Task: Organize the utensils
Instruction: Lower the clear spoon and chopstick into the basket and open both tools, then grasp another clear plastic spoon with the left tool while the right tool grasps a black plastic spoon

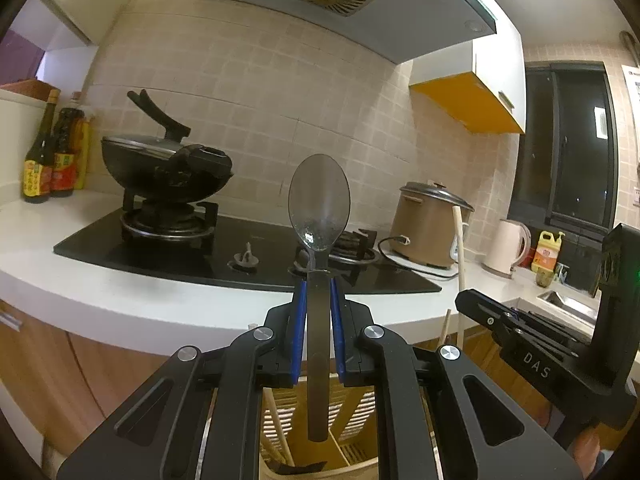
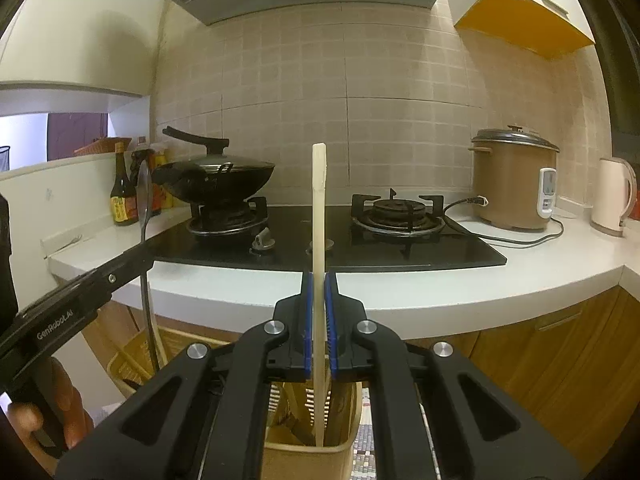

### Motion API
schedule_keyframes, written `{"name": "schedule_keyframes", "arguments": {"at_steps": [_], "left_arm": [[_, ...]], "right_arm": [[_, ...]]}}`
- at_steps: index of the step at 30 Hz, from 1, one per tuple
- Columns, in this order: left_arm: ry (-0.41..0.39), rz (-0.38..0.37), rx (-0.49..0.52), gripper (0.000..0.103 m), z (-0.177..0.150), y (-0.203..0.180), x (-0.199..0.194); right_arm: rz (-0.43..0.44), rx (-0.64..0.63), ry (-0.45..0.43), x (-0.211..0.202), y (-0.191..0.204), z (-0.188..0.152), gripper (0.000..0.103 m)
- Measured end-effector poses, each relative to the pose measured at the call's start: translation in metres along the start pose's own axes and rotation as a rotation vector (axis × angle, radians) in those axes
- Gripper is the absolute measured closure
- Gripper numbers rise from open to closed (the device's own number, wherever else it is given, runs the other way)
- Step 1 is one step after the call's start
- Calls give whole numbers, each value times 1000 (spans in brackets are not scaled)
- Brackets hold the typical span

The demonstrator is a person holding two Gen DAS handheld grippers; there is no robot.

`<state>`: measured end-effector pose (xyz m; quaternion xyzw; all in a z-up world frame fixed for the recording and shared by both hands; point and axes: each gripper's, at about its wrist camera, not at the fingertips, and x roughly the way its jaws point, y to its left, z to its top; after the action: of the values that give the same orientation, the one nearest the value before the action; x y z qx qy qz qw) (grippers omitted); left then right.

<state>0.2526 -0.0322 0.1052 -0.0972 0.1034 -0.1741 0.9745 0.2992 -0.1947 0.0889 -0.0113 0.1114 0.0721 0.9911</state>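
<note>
My left gripper is shut on the handle of a dark spoon, held upright with its bowl up, above a slatted wooden utensil holder. My right gripper is shut on a pale wooden chopstick, held upright with its lower end inside a wooden utensil holder. The left gripper and its spoon also show at the left of the right wrist view. The right gripper's body and chopstick show at the right of the left wrist view.
A white counter carries a black gas hob. A lidded black wok sits on the left burner. Sauce bottles stand at far left. A brown rice cooker and a kettle stand at right. A sink lies far right.
</note>
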Motion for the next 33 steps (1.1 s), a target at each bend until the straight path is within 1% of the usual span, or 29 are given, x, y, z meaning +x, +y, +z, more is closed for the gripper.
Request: {"name": "schedule_keyframes", "arguments": {"at_steps": [1,3,4,5,8,11,18,20,23,26,29,31,32,33], "left_arm": [[-1,0,2,92,0,0,-1],[-1,5,9,80,0,0,-3],[0,1,8,70,0,1,-5],[-1,-2,4,66,0,2,-7],[12,-5,12,66,4,2,-13],[8,-6,-5,66,12,7,-28],[25,-30,-61,66,35,17,-81],[51,-31,-74,66,38,18,-97],[125,-40,-92,66,38,17,-111],[240,-11,-93,66,29,17,-131],[347,10,-106,66,11,22,-148],[454,29,-136,66,-10,31,-159],[504,33,-159,66,-21,37,-165],[538,37,-177,66,-30,43,-168]], "right_arm": [[-6,-8,-5,-3,1,0,98],[-1,-19,6,-5,2,0,98],[5,-21,14,-7,2,-1,98],[7,-21,19,-10,2,-1,98],[15,-15,38,-18,1,-2,98],[16,3,47,-32,-3,-2,98],[34,48,66,-73,-9,4,98],[43,60,73,-87,-8,6,98],[65,83,88,-112,-6,7,98],[68,81,107,-136,0,3,95],[79,66,147,-159,11,-10,80],[111,61,193,-170,20,-24,64],[127,59,217,-173,24,-30,61],[152,54,258,-175,31,-39,60]]}}
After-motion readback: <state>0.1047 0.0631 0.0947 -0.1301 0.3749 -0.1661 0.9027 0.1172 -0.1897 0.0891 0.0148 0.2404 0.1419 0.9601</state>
